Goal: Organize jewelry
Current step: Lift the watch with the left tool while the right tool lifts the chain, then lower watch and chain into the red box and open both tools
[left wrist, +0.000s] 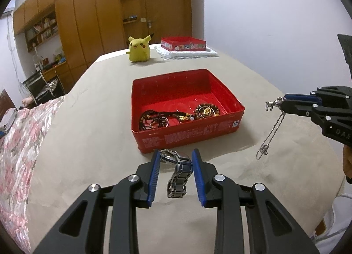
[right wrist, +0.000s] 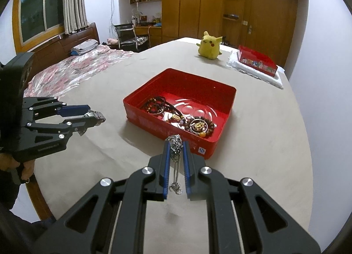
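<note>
An open red tin (left wrist: pixel 189 135) (right wrist: pixel 151 120) sits mid-table and holds beaded bracelets (left wrist: pixel 206 110) (right wrist: pixel 199 125) and dark cords (left wrist: pixel 154 118). My left gripper (left wrist: pixel 176 155) is shut on a silver metal watch (left wrist: pixel 178 172), held above the table just short of the tin's near wall; it also shows in the right wrist view (right wrist: pixel 92 117). My right gripper (right wrist: pixel 176 144) is shut on a silver necklace (right wrist: pixel 175 147) with a pendant, its chain (left wrist: pixel 269 135) hanging free, right of the tin.
A yellow plush toy (left wrist: pixel 138 48) (right wrist: pixel 209 45) stands at the table's far side. The tin's red lid (left wrist: pixel 183 43) (right wrist: pixel 257 61) lies on a white cloth (left wrist: pixel 198 54). A bed with a floral cover (left wrist: pixel 19 144) is to the left.
</note>
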Motion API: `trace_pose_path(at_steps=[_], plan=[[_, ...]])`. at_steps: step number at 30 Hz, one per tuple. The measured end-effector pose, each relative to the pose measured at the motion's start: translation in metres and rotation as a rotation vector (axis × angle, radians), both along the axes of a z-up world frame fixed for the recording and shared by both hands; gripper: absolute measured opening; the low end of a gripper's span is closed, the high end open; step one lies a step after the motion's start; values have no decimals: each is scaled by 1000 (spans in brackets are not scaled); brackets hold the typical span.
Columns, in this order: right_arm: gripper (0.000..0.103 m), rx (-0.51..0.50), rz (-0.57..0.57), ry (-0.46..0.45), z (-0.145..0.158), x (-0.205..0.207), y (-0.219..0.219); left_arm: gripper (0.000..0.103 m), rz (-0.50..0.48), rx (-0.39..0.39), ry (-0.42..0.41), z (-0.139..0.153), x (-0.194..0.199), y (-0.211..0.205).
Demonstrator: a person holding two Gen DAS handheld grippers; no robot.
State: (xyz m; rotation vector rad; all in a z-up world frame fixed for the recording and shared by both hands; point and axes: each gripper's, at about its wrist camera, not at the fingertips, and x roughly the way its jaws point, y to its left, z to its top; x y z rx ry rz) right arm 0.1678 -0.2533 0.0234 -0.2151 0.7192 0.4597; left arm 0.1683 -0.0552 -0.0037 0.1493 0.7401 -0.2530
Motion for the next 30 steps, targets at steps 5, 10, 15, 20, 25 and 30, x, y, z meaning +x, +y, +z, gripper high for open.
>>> trace_pose_path(at_steps=[5, 10, 15, 20, 25, 30], plan=[[9, -5, 11, -19, 14, 2, 2, 29, -4, 23, -32, 13, 1, 0], [9, -9, 19, -35, 28, 9, 4, 29, -10, 40, -65, 27, 6, -1], [9, -9, 26, -49, 43, 22, 8, 29, -15, 34, -79, 37, 15, 1], [9, -4, 36, -66, 58, 34, 12, 29, -18, 33, -90, 46, 27, 3], [9, 2, 47, -86, 78, 48, 16, 29, -22, 23, -93, 55, 40, 6], [9, -7, 58, -98, 92, 62, 22, 30, -26, 22, -93, 64, 60, 9]])
